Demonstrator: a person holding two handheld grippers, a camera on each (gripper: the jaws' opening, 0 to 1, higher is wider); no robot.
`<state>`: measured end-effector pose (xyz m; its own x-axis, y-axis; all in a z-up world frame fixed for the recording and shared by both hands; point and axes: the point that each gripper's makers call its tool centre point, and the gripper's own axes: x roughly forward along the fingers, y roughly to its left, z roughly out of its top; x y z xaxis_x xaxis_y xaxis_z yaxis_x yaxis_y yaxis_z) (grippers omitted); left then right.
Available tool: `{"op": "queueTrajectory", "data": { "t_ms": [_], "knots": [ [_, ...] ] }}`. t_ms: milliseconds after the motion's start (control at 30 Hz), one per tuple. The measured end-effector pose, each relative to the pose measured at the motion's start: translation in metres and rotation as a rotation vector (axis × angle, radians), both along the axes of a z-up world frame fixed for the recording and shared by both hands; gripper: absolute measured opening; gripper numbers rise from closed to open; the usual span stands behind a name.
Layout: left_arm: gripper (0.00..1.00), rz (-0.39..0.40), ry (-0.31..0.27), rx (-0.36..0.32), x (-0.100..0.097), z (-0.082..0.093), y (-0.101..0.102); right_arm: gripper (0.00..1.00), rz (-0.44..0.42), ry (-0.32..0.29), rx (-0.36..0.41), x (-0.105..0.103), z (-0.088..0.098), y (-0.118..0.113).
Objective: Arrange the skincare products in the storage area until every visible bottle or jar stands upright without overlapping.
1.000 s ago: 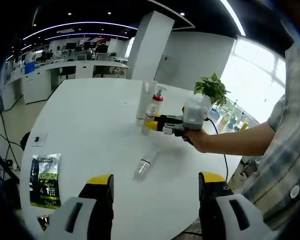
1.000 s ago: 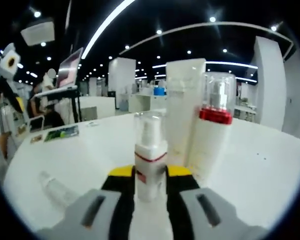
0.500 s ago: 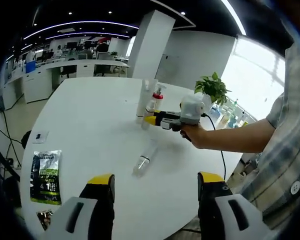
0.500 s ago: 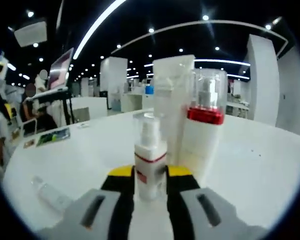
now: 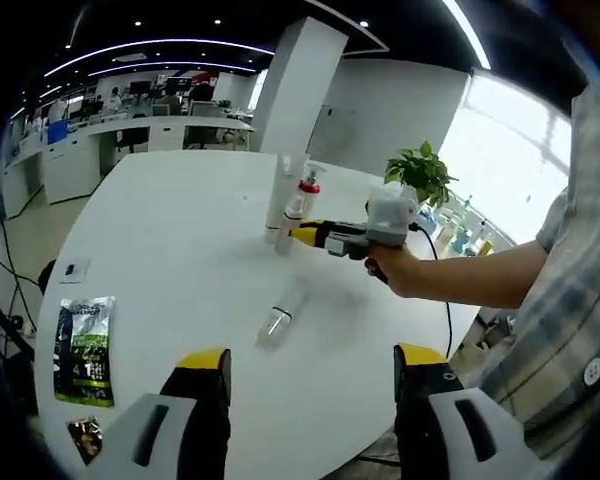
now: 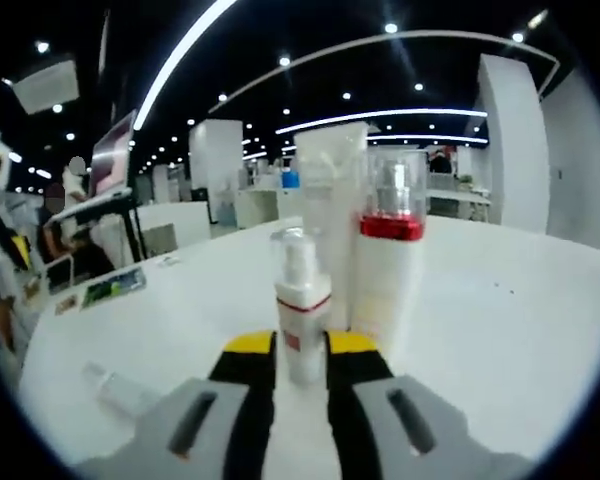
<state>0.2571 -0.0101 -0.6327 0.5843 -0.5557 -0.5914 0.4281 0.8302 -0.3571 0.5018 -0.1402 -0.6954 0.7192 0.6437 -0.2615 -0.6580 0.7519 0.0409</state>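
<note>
My right gripper [image 6: 300, 352] is clamped on the small spray bottle [image 6: 302, 305], its yellow-tipped jaws pressed to either side of the bottle's lower body. The bottle stands upright on the white round table [image 6: 500, 320], just in front of the red-collared pump bottle [image 6: 388, 270] and the tall frosted tube [image 6: 330, 215] standing behind it. In the left gripper view the same cluster sits near the middle of the table, with my right gripper [image 5: 310, 235] reaching in from the right, my hand [image 5: 395, 270] on its handle. My left gripper [image 5: 310, 375] hangs wide apart and empty above the near edge, and the clear bottle [image 5: 278, 318] lies on its side well apart from the upright group, so that one is not yet stood up. A green sachet [image 5: 83, 335] lies flat toward the table's left edge.

The risk I see: the small bottle is very close to the pump bottle, and whether they touch I cannot tell. If I spread the jaws unevenly or pull back at an angle, a jaw could drag the light bottle over, or nudge it into its neighbours and topple them. The lying bottle looks round enough to roll away from a careless approach
</note>
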Motion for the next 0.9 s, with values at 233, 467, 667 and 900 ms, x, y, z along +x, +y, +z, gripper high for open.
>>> {"op": "queueTrajectory", "data": {
  "t_ms": [233,467,667,900],
  "knots": [
    [0.68,-0.001,-0.005,0.004,0.000,0.002,0.000,0.13,-0.003,0.007,-0.028,0.007,-0.004,-0.001],
    [0.66,0.004,0.000,0.014,-0.002,0.000,0.002,0.12,0.010,0.004,-0.041,0.010,-0.004,0.001],
    [0.66,0.007,0.000,0.016,-0.002,0.000,0.002,0.11,0.016,-0.002,-0.052,0.013,-0.004,0.000],
    [0.66,0.004,0.002,0.017,-0.002,0.000,0.001,0.11,0.004,0.009,-0.035,0.017,-0.004,-0.005]
  ]
}}
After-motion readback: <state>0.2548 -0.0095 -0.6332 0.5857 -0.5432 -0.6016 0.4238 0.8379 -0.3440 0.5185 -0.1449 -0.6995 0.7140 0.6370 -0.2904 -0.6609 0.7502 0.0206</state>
